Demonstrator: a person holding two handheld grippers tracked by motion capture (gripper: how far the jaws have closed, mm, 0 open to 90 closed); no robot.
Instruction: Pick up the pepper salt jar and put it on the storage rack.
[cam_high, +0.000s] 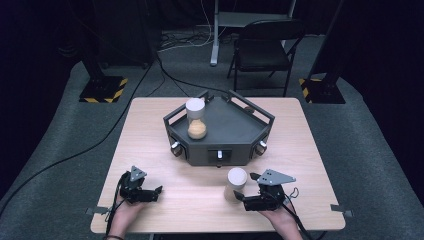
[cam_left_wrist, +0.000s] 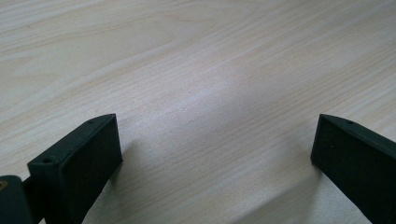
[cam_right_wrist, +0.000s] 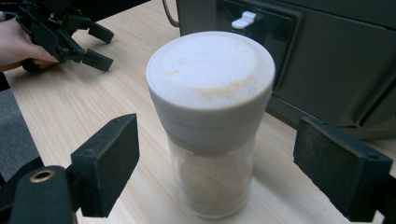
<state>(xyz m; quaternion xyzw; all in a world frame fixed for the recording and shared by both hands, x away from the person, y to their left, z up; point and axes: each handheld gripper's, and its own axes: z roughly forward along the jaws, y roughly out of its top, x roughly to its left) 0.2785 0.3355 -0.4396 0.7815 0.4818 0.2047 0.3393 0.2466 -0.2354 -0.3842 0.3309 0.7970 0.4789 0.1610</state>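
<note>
A clear jar with a white lid and pale powder inside stands upright on the wooden table, near the front right. My right gripper is open around it: in the right gripper view the jar rises between the two jaws, with a gap on each side. A second jar of the same kind, holding orange powder, stands on the dark angular tray at the table's middle. My left gripper rests open at the front left over bare wood; in the right gripper view that left gripper lies far off.
The tray has a low rail and small white knobs on its front faces; its front wall stands just behind the near jar. Beyond the table are a folding chair and two stand bases with cables on the carpet.
</note>
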